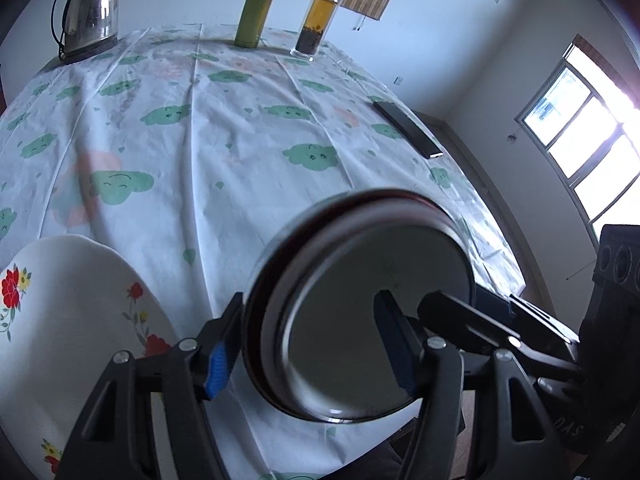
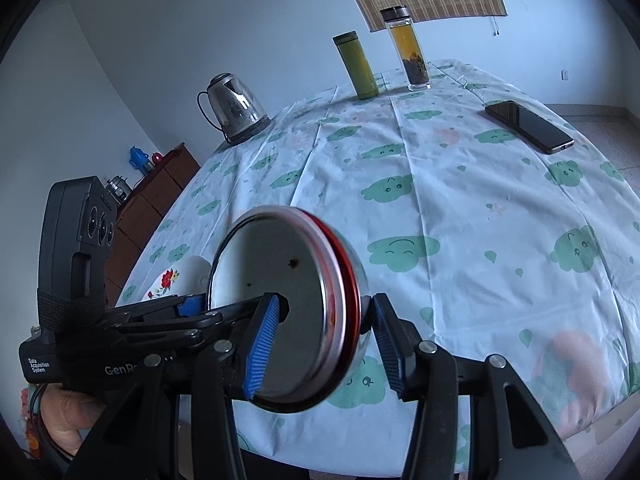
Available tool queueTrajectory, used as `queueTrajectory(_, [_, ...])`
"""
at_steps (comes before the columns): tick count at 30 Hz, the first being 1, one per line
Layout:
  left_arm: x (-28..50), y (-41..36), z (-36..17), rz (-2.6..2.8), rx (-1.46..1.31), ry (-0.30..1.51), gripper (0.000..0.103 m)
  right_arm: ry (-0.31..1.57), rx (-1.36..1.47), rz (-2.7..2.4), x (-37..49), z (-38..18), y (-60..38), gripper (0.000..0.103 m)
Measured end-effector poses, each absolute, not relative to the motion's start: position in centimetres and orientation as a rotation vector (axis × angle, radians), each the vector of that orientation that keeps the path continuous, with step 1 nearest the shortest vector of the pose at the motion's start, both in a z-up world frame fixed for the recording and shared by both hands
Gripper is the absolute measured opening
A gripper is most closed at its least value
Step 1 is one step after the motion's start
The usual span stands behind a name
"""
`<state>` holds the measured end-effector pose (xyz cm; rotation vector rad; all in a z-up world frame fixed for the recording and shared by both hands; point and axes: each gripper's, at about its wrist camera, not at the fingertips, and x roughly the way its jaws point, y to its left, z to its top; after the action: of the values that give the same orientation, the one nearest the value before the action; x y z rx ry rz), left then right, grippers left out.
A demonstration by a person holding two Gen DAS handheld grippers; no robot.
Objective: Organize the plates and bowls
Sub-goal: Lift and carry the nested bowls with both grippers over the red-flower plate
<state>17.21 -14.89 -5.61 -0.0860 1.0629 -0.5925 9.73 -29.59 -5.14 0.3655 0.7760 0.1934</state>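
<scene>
there, steel bowl (image 1: 360,312) between both hand-held grippers

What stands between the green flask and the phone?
The glass tea bottle, between green flask and phone in the right wrist view.

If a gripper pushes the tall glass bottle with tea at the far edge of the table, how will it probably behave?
The glass tea bottle is tall with a narrow base, so a high push would likely tip it. It looks mostly full, so probably rather heavy for its size. Its smooth glass wall may slip between pads and could break if it falls off the table.
</scene>
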Motion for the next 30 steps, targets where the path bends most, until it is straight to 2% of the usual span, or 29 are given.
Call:
queueTrajectory(3, [17.4, -15.1, -6.2, -0.578, -0.082, 1.079, 0.063, 0.790, 0.363, 0.185, 10.0, -5.6, -29.6, 0.046])
queueTrajectory(7, [17.0, -15.7, -6.3, -0.563, -0.044, 1.058, 0.063, 0.794, 0.345, 0.149, 10.4, -6.6, -29.9, 0.032])
queueTrajectory(12, [17.8, -15.7, -7.1, -0.580, -0.058, 1.071, 0.063, 0.818, 0.430, 0.161, 11.9, -7.7, -32.0, 0.020])
queueTrajectory(18, [17.9, -16.1, -7.5, -0.575, -0.041, 1.082, 0.062, 0.846, 0.462, 0.185, 13.6, -8.7, -32.9, 0.020])
queueTrajectory(22, [18.1, -16.1, -7.5, -0.548, -0.041, 1.080, 0.051, 0.854, 0.479, 0.193, 13.7, -8.7, -33.0, 0.020])
queueTrajectory(30, [17.6, -15.5, -6.0, -0.557, -0.080, 1.068, 0.051, 0.835, 0.423, 0.189, 13.8, -6.2, -32.7, 0.020])
